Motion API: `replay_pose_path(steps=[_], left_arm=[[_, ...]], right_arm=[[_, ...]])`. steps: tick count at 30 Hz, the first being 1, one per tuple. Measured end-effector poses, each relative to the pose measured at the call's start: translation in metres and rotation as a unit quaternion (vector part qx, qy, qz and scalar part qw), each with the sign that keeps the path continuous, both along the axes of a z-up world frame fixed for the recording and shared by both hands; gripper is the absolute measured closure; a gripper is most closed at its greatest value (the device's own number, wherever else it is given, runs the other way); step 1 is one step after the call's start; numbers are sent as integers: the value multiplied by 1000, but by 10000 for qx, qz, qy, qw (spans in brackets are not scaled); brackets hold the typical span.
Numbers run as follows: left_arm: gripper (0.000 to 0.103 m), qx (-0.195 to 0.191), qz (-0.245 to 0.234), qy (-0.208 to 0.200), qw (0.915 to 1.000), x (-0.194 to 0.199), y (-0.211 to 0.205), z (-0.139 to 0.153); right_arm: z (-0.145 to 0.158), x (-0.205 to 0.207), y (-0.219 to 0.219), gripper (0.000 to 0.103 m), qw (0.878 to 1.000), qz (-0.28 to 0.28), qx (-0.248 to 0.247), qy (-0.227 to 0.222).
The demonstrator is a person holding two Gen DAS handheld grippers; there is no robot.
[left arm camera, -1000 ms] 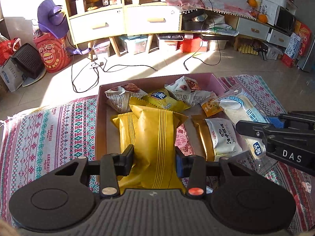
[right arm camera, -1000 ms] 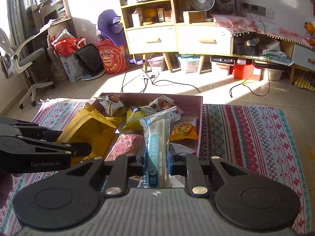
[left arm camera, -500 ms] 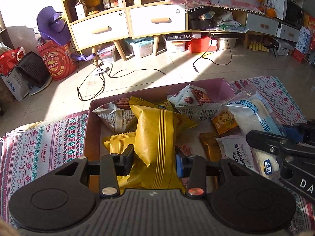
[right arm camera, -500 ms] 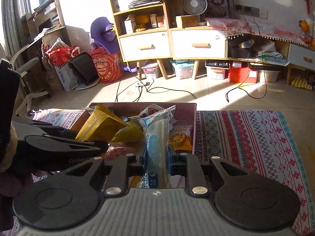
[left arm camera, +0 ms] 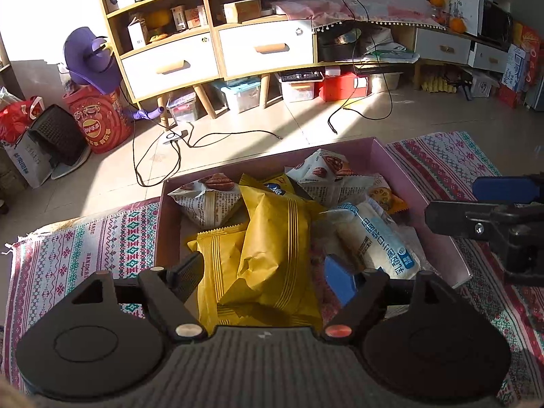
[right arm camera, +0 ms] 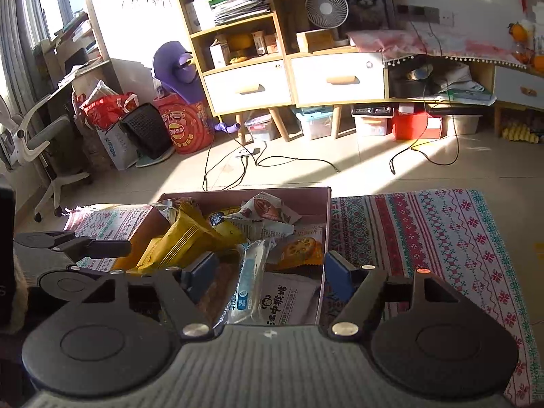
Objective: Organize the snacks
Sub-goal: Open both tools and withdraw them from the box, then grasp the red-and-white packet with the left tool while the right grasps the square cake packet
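A pink box [left arm camera: 404, 166] on a patterned cloth holds several snack packs. My left gripper [left arm camera: 263, 272] is opening; the yellow ribbed pack [left arm camera: 275, 238] lies loose between its spread fingers, on a second yellow pack [left arm camera: 217, 251]. My right gripper [right arm camera: 270, 272] is opening too, over the box's right wall [right arm camera: 324, 238]. The white-and-blue long pack [right arm camera: 250, 275] lies in the box between its fingers, free of the pads. That same long pack [left arm camera: 380, 238] shows in the left wrist view, with the right gripper's fingers [left arm camera: 476, 217] at the right edge.
The box also holds newspaper-print nut packs [left arm camera: 207, 197], an orange lotus-root pack [right arm camera: 302, 250] and a white pack with black writing [right arm camera: 285, 299]. Patterned cloth [right arm camera: 442, 238] spreads right of the box. Cables [left arm camera: 204, 139], bags and a cabinet [left arm camera: 217, 54] stand beyond on the floor.
Both grippers have opened and let go of their packs. The yellow ribbed pack and the white-and-blue long pack now lie in the pink box.
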State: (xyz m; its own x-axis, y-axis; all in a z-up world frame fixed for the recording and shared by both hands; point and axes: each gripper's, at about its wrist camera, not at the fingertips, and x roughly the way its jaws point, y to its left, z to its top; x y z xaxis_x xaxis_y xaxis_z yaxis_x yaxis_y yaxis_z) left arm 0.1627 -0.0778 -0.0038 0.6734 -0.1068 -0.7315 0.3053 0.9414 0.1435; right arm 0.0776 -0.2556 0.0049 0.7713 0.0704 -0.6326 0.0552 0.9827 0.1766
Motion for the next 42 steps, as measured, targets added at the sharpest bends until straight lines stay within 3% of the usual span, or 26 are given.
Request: replay_pose_path(steps=[7,22,29,34,42], left_arm=[[12,-81,53,87,9999,-17,14,6],[3,-402,73,221,9989,-82,35,12],[2,-788,98,465,9958,-109,39,-4],[2,-911,31,420,9949,-124,33,-17],[2,-1035,-178,235,9942,-131,15,-38]], right_arm=[[4,-10,8,27,9993,71,-274,244],[8,-49,10,8,9988,-33,-282,396],[1,-64,14,5,9971,99,-634,398],[-5,-71,12,1,9962,27,-836,250],[-22,-72,16,1,9921,121,-1189,378]])
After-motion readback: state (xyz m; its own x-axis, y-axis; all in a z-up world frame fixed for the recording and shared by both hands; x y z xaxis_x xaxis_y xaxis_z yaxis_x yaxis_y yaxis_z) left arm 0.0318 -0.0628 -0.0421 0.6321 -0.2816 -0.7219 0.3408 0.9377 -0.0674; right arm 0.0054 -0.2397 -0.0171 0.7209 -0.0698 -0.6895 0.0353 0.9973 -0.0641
